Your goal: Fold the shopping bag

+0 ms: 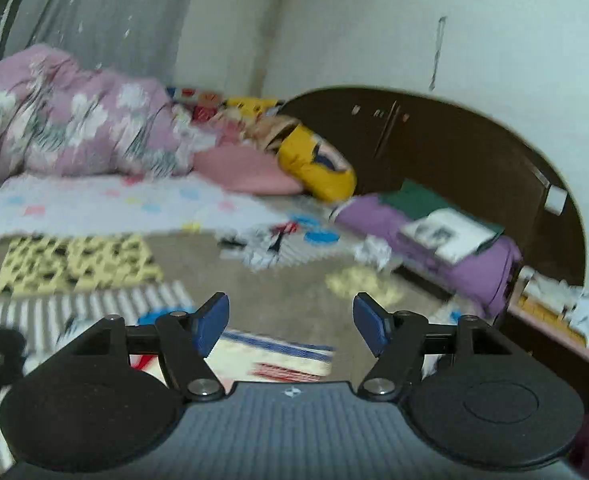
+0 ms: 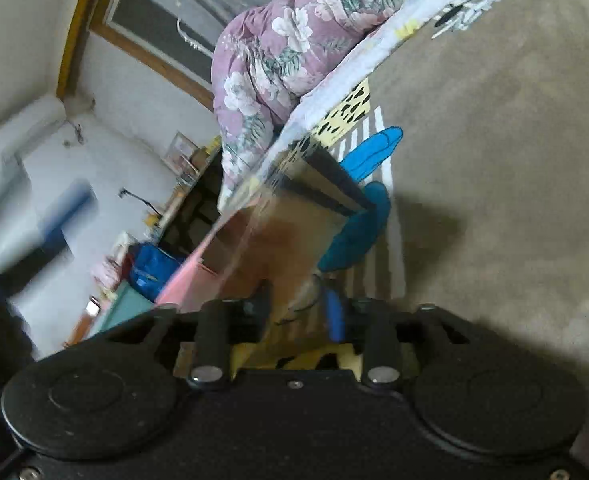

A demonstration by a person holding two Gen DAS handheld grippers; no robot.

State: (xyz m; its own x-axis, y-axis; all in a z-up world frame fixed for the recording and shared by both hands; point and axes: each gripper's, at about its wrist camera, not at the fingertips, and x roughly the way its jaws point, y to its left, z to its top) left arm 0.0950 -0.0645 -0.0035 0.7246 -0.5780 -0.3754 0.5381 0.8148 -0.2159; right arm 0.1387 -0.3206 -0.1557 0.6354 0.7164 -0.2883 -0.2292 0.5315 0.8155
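My left gripper (image 1: 291,325) is released, nothing between its 2 blue pads (image 1: 213,322), above the bed (image 1: 294,288). My right gripper (image 2: 299,314) has the shopping bag (image 2: 278,240) between its fingers, raised over the bed; whether they still pinch it I cannot tell.

The left gripper (image 1: 290,322) hangs over the bed (image 1: 286,300) with its jaws apart and nothing between them. A pink quilt (image 1: 70,120) lies beyond, a yellow pillow (image 1: 314,164) beside it.
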